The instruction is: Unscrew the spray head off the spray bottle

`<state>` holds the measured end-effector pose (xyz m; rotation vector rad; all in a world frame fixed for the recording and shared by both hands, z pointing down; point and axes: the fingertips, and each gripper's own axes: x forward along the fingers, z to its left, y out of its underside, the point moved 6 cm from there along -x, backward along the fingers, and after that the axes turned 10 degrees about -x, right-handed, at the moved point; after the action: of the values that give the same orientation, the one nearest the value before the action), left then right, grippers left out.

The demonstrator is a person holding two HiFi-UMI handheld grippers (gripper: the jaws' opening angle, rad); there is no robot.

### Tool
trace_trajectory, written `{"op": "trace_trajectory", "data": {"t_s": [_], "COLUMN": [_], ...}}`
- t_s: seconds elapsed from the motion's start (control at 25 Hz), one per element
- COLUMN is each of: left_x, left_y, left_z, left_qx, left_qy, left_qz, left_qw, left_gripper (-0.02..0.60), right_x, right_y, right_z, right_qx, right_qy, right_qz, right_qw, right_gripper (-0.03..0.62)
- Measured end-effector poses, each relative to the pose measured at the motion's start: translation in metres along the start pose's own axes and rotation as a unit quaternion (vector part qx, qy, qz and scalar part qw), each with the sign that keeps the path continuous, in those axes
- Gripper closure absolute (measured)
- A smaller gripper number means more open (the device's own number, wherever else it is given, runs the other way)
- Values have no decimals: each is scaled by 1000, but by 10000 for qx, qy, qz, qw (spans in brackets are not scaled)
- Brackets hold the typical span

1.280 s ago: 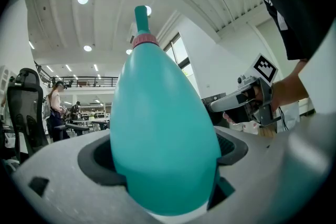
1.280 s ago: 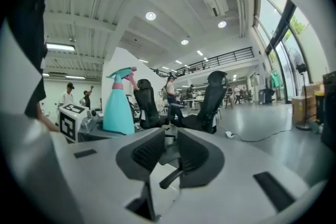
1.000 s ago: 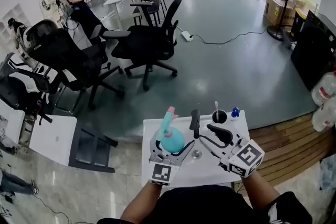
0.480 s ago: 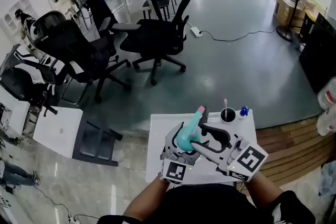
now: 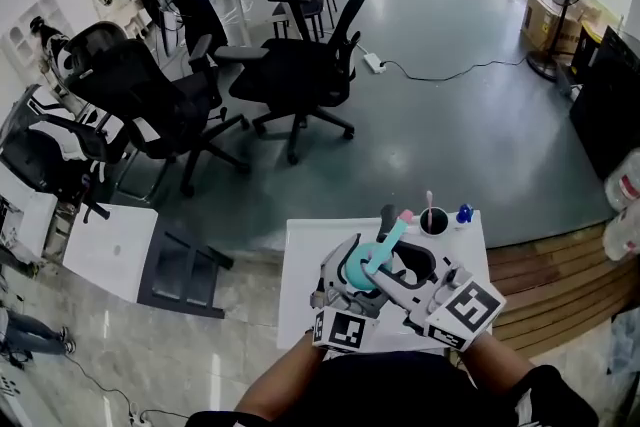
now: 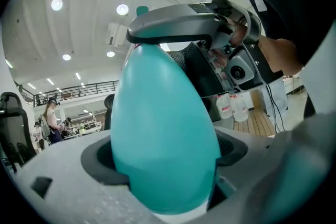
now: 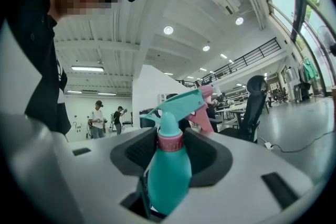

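Grips the glossy teal egg-shaped plastic spray bottle (image 6: 157,128) in the left gripper (image 6: 165,186), jaws pressed against its rounded belly. Holds it at 6 o'clock in the head view, over the white rectangular table (image 5: 298,255), nozzle tilted toward 1 o'clock. Reaches in from 4 o'clock with the right gripper (image 7: 169,150); has just been narrowing its jaws, dark pads now touching the pink plastic collar (image 7: 170,141) under the teal-and-pink trigger spray head (image 7: 184,102).

I see bare bench (image 5: 298,260) along the left side, with room to pass. The spray bottle (image 5: 360,267) blocks the middle, and a dark cup (image 5: 434,222) with a small blue object (image 5: 463,213) just beside it occupies the far right corner.
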<state>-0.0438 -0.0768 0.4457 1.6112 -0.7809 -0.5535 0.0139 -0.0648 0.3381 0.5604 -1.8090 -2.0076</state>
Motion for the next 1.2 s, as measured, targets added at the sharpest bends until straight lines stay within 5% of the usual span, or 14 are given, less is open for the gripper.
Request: {"op": "trace_trajectory", "data": {"t_s": [0.24,0.44,0.88,1.04,1.2], "left_x": [-3,-4,-10,-17,-26], "left_y": [1,-16,-30,-40,-52], "left_z": [-2,-6,-11,-17,-30], "left_qx": [157,-163,-309,-377,-387], "left_qy": [242,538,1558,2183,3056], "left_qz": [90,1,-349,-452,-546], "left_qw": [9995,9984,9867,9741,9498], "left_gripper": [110,110,110,110,110], "right_x": [-6,-9,-18,-24,-35], "right_y": [-12,-17,-22,-27,-32], "right_z": [-1,-5,-7,-2,5], "right_qx": [-142,-131,-167,-248,134], "right_qy": [2,-195,-834,-1353,-2231], "right_qz": [-249,-362,-567,-708,-1014], "right_qw": [9996,9991,9948,9880,9694], "right_gripper": [438,445,454,454,454]}}
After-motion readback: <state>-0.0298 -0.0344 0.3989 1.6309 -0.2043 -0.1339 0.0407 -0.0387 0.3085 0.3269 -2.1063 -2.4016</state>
